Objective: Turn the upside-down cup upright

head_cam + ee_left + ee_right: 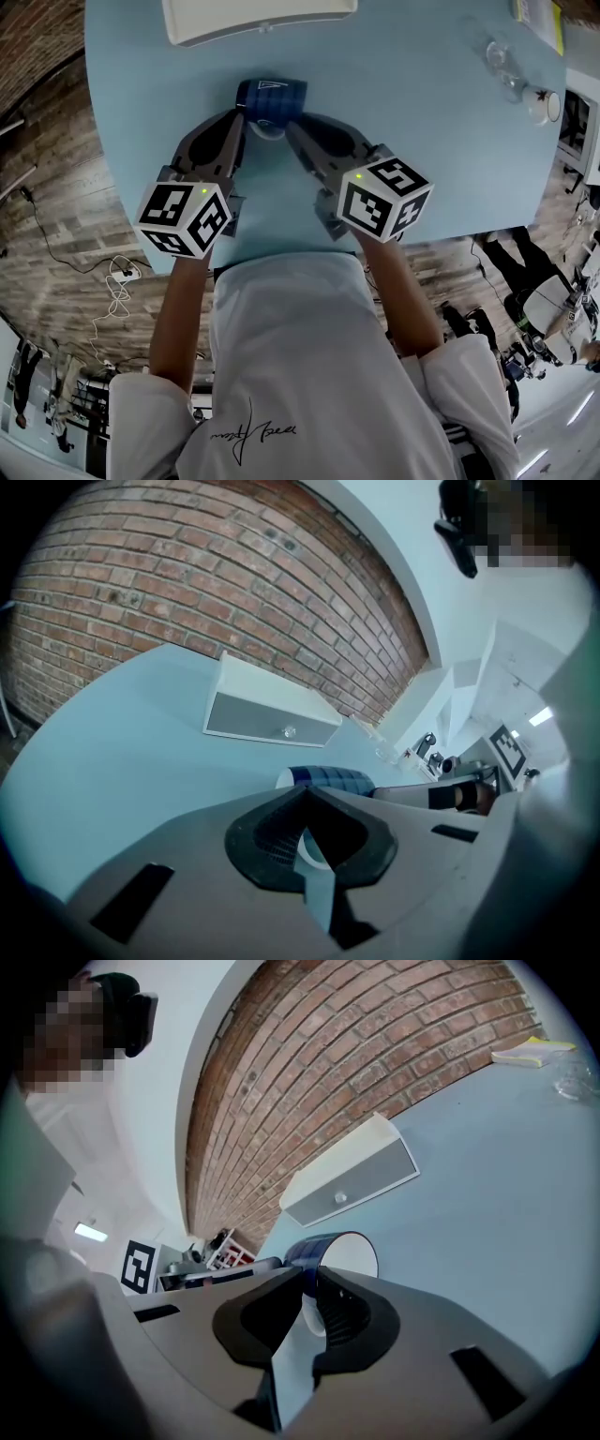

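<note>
Two claws meet at the blue cup (272, 97), which lies on its side on the light blue surface (422, 141), its mouth towards the right claw (292, 131). That claw is nipped on the cup's white handle (314, 1321). The left claw (242, 122) sits just beside the cup's other flank with its tips pressed together. Beyond the cup stands a white box (258, 19). Far to the right of the cup are clear glasses (502, 61).
</note>
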Available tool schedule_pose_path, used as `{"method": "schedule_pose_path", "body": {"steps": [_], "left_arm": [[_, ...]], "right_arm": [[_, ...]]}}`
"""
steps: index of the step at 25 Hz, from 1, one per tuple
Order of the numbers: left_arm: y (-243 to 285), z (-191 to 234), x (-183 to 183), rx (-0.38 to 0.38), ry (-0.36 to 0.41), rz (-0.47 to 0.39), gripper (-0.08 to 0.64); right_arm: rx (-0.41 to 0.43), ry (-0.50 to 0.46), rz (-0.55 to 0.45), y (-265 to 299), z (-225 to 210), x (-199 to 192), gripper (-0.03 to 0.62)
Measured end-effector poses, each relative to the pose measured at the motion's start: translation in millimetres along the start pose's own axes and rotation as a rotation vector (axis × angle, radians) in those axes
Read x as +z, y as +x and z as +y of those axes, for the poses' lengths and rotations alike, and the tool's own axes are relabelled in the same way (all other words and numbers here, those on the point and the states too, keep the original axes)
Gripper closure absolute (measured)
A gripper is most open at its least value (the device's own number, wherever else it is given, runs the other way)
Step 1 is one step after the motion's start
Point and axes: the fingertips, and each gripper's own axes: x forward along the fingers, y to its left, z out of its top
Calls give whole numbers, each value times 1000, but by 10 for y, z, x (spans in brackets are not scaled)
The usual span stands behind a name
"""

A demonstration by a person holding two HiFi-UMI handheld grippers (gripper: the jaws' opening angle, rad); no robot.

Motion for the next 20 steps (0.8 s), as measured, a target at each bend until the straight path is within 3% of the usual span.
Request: {"method": "schedule_pose_path", "body": {"steps": [20], "left_arm": [[83,-6,10,9,4,22,551]], "right_arm": [[76,34,28,-50,27,-3,569]]}}
